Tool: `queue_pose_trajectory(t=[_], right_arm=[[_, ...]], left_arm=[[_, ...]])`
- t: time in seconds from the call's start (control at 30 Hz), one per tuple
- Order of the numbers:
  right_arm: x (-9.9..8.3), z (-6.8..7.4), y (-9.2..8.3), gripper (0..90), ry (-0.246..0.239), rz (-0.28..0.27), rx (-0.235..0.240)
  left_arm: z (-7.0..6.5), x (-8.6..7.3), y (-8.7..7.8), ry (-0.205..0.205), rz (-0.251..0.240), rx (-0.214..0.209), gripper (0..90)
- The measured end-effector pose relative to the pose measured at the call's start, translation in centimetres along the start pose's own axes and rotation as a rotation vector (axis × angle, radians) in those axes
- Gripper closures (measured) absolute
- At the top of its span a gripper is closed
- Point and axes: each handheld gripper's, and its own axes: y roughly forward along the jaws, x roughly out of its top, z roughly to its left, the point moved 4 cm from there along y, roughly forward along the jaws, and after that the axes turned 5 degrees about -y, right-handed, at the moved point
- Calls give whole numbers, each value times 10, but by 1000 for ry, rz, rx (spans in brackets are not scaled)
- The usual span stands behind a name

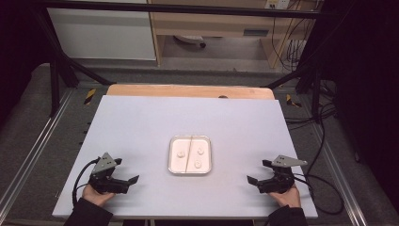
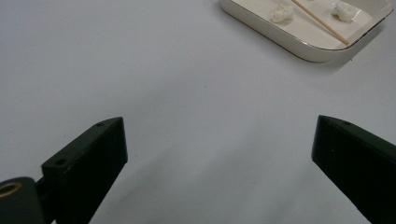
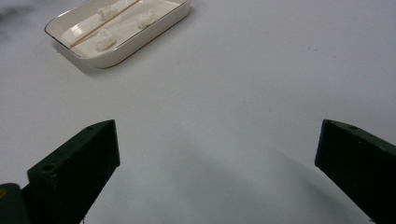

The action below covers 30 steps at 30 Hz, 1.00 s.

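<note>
One tray (image 1: 189, 171) on my table (image 1: 141, 127), mid-board. In it: three small white lumps, one left (image 1: 181, 153) of a single thin stick (image 1: 190, 151) and two to its right, far (image 1: 201, 151) and near (image 1: 198, 164). I hold two grippers, left (image 1: 126, 170) and right (image 1: 258, 171), each with two black jaws.

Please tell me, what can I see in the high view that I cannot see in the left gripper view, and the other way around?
High view alone: the person's hands, the left gripper and the right gripper seen from outside, one at each side of the tray, the whole table, and three white lumps, such as this one.

Left gripper view alone: its own two black jaws close up and wide apart, and the tray's thin dark rim line.

Both share: the white tray, the thin wooden stick lying in it, and white lumps on both sides of that stick.
</note>
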Motion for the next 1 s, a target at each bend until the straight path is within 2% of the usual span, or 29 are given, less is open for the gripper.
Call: queue_pose_trajectory(t=[0.67,1.0], right_arm=[[0,0,0,5,-5,4,1],[0,1,1,5,-6,5,4]], left_arm=[[-4,6,1,6,3,12,32],[-12,13,3,10,1,18,36]])
